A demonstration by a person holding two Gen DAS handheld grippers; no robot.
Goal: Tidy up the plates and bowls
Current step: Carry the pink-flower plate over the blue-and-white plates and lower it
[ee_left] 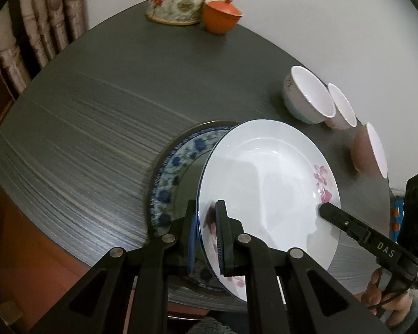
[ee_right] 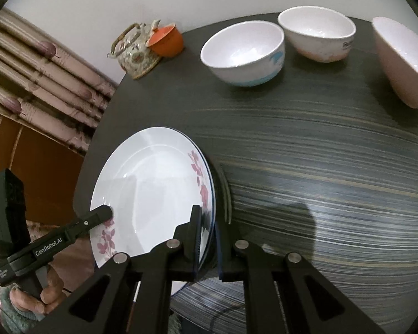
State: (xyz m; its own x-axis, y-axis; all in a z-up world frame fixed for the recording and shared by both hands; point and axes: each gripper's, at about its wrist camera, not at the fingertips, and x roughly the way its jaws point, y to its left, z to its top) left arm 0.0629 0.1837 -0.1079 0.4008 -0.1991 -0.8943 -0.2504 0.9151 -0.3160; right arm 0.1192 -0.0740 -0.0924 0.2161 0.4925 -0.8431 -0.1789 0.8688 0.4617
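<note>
Between the fingers of both grippers sits the white floral plate, raised at a tilt over the blue-patterned plate on the table. The left gripper and right gripper each pinch opposite rims, likely sharing its weight for stacking. Three bowls wait ahead of the right gripper.

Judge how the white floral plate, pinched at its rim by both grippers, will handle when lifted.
The white floral plate looks rigid and glossy, so probably slippery between the jaws. Likely breakable. It is tilted over the blue patterned plate, so a slip could knock them together.
</note>
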